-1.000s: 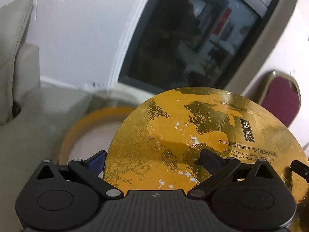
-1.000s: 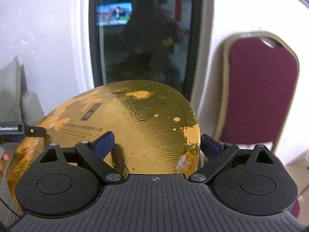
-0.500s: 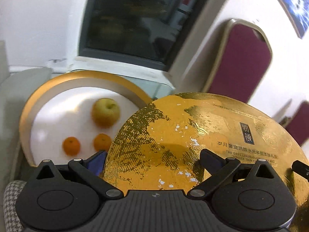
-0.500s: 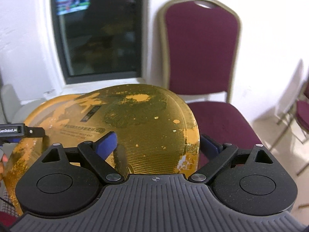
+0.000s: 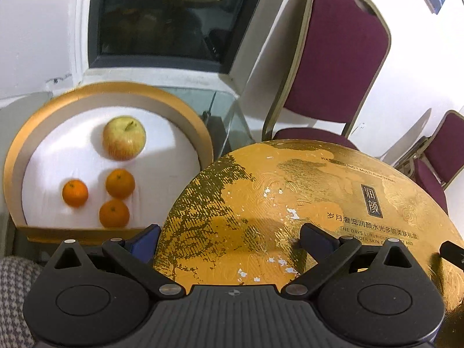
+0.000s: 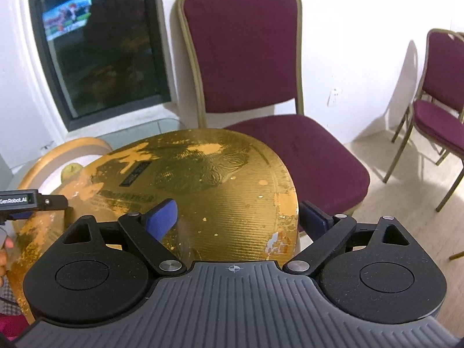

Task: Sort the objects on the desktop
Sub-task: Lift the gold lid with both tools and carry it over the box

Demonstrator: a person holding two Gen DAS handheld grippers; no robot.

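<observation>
From the left wrist: grips the gold lid (image 5: pixel 290 203) in the left gripper (image 5: pixel 232 240), jaws spread wide, one pad over the gold face, the other at the lid's left edge; carries it in the air, to the lower right of the gold-rimmed tray (image 5: pixel 17 159), not over it. Already in the tray, on white lining and uncovered: an apple (image 5: pixel 124 137) and three oranges (image 5: pixel 119 183). Judged about midway: gathered the fruit, yet to seat the lid; probably needs swinging leftward and lowering onto the rim. Little slack there, with the glass table (image 5: pixel 223 110) ending just right of the tray and a maroon chair (image 5: pixel 342 58) close behind the lid. From the right wrist: clamps the same lid in the right gripper (image 6: pixel 236 217), again wide, right pad against the chipped right edge, left pad over the top. Beyond that edge, only the chair seat, near; further right, open floor and a second chair (image 6: pixel 440 92), well apart. Hides most of the tray, so hard to judge alignment from here
</observation>
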